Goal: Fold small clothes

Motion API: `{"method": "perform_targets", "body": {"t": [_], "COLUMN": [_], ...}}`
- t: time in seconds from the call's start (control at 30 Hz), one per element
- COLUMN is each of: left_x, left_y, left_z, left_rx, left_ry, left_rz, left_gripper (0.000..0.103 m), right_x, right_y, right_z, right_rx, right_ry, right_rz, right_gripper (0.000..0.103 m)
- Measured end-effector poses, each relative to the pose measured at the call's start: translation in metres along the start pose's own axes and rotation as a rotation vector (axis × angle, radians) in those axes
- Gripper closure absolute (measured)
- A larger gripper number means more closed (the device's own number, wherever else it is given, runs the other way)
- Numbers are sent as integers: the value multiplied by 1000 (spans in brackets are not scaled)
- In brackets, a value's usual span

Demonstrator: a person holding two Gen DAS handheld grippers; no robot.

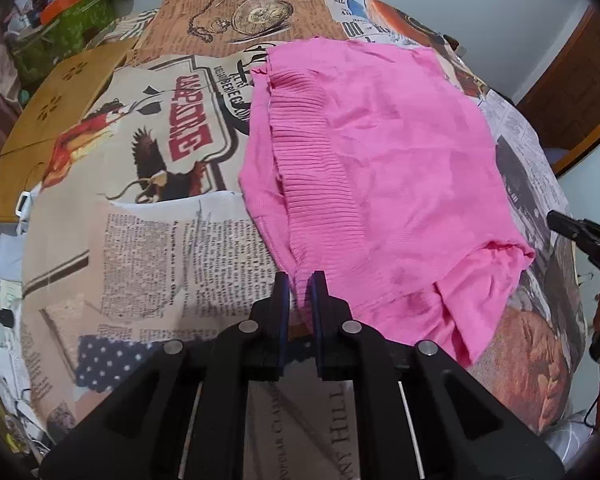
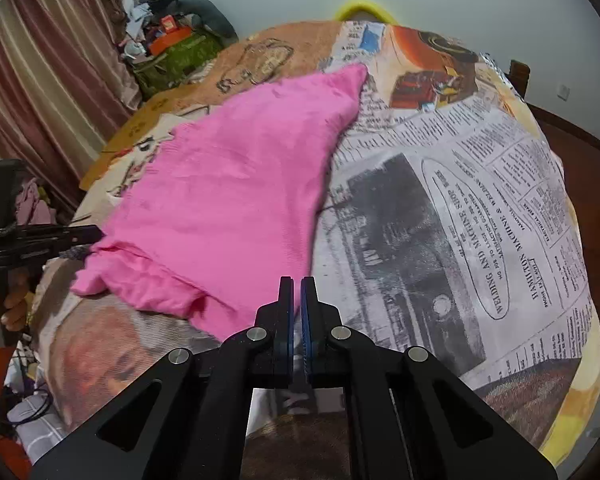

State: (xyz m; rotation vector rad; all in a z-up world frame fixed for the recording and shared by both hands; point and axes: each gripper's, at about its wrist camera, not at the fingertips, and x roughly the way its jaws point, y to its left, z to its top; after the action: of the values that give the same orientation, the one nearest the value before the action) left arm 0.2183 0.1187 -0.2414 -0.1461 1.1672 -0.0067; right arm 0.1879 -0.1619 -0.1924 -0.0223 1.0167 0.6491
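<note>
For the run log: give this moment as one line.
left gripper: shut on pink garment ribbed hem | right gripper: shut on its near edge | garment: partly folded on newspaper-print table cover

Left gripper (image 1: 299, 280): matte black plastic body, two flat fingers (image 1: 281, 296) with blue-edged pads, angled linkage arms with triangular cut-outs, four round silver pivot pins, and thin pale rods running back toward 6 o'clock.

Right gripper (image 2: 297, 285): same build, with black fingers (image 2: 286, 300), blue pad edges, four silver pins and triangular cut-outs.

Person's hand (image 2: 14, 300), at 9 o'clock in the right wrist view: orange cloth just below it, toward 7 o'clock.
</note>
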Motion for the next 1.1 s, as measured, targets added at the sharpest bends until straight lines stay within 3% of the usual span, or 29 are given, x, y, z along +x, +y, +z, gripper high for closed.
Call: {"method": "perform_targets", "body": {"t": [0.1,0.2,0.27,0.37,0.47,0.7,0.87,1.03,1.1], "left_x": [-13,-20,-23,-21,-15,-1,13,20,22], "left_y": [-4,-5,-4,-1,0,-11,-28,-33,-35], "left_z": [-4,-11,-16,-26,-34,-28,-16,-6,-4], "left_rx": [52,96,118,143,161,227,319,323,317], "left_ry": [-39,-71,-82,-69,-36,-26,-34,-52,-70], "left_rz": [68,121,136,163,157,171,183,165,151], "left_gripper": [91,69,47,36,32,29,29,29,38], "right_x": [-6,-7,-8,-6,-1,21,30,38,41], "right_y": [8,12,17,23,25,30,37,41,41], "right_z": [1,-1,-5,-13,-20,-28,-25,-18,-17], "right_rx": [-19,-27,-48,-83,-103,-148,-192,-227,-231], "right_ry": [-9,-15,-16,5,36,111,94,74,69], "right_rz": [0,8,4,9,3,-28,-28,-15,-3], "right_gripper": [98,78,57,54,45,45,41,41,41]}}
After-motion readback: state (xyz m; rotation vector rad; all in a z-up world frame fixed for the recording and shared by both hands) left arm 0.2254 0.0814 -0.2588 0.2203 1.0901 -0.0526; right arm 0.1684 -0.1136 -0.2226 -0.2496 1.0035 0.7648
